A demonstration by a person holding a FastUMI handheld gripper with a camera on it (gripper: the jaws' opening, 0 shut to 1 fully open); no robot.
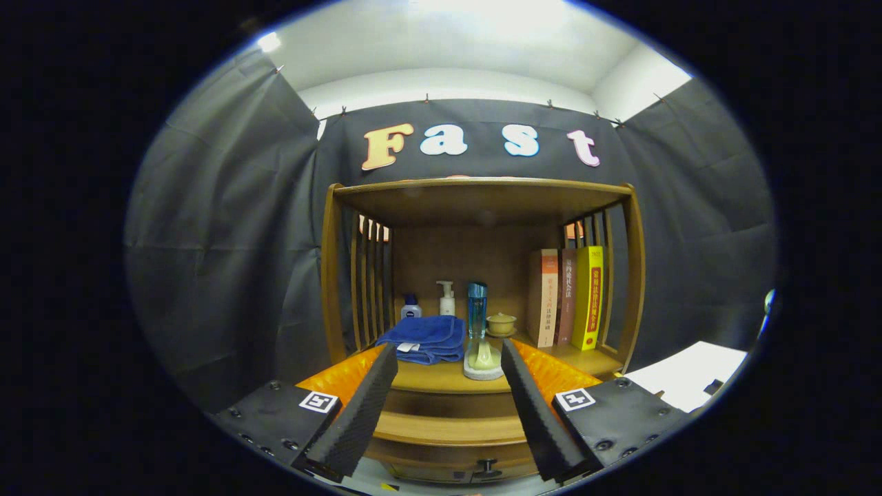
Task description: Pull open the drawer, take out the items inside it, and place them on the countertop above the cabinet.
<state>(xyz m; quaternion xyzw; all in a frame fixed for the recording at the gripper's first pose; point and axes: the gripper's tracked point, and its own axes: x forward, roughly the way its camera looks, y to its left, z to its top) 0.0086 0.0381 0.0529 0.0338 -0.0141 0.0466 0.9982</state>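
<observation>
Countertop point(441, 377) front lies bare between towel point(426, 339) and books point(566, 297).

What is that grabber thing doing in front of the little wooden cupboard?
A person is holding the gripper up in front of a wooden cabinet. Its fingers are open and hold nothing. The drawer below them, with its dark handle, looks shut, so nothing has come out yet. On the countertop beyond the fingers lie a folded blue towel, a tall blue bottle, a white pump bottle, a small lidded cup and three upright books.
</observation>
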